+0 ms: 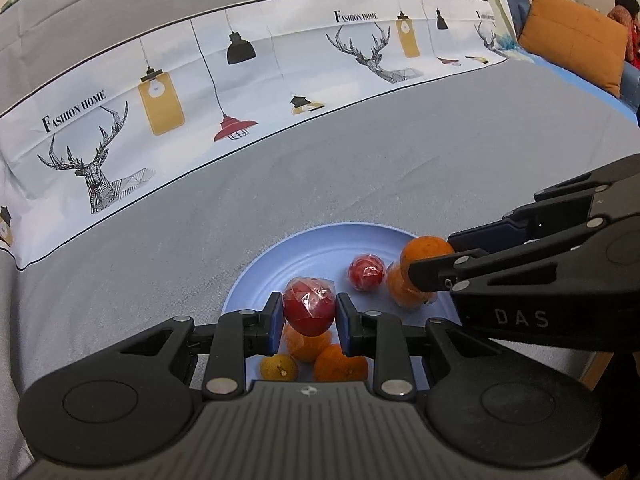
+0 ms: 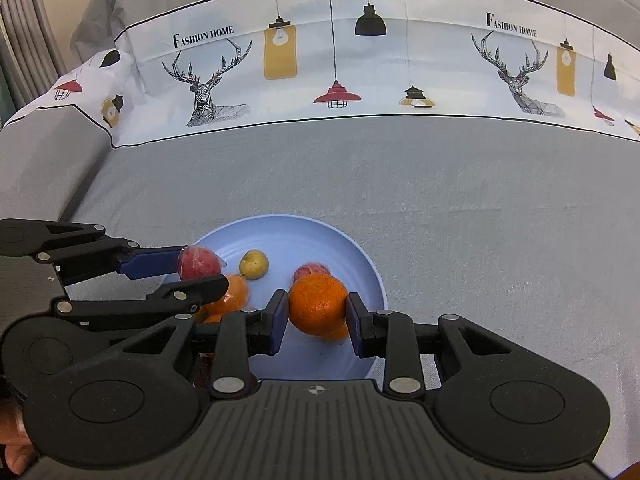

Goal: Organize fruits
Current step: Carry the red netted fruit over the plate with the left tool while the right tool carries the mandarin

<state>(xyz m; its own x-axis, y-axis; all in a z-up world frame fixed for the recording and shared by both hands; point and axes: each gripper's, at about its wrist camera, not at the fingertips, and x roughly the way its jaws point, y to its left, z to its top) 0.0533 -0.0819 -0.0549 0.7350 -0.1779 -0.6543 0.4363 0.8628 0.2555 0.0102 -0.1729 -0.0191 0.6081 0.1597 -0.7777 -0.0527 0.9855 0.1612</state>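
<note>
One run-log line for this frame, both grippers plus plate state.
left gripper: shut on wrapped red fruit | right gripper: shut on orange | both over blue plate | on plate: yellow fruit, oranges, another wrapped red fruit

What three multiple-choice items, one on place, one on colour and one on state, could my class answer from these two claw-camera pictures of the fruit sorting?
1. Where does the small yellow fruit lie?
A. On the grey cloth
B. In the blue plate
C. Between the right claw's fingers

2. What colour is the wrapped fruit between the left claw's fingers?
A. Red
B. Green
C. Yellow

3. What state is the right claw in?
A. Wide open and holding nothing
B. Shut on a large orange
C. Out of view in both pictures

Answers:
1 B: the yellow fruit sits on the plate's blue floor, inside the rim.
2 A: the left claw has its pads against a red fruit in clear film.
3 B: both blue pads press the orange's sides above the plate.
</note>
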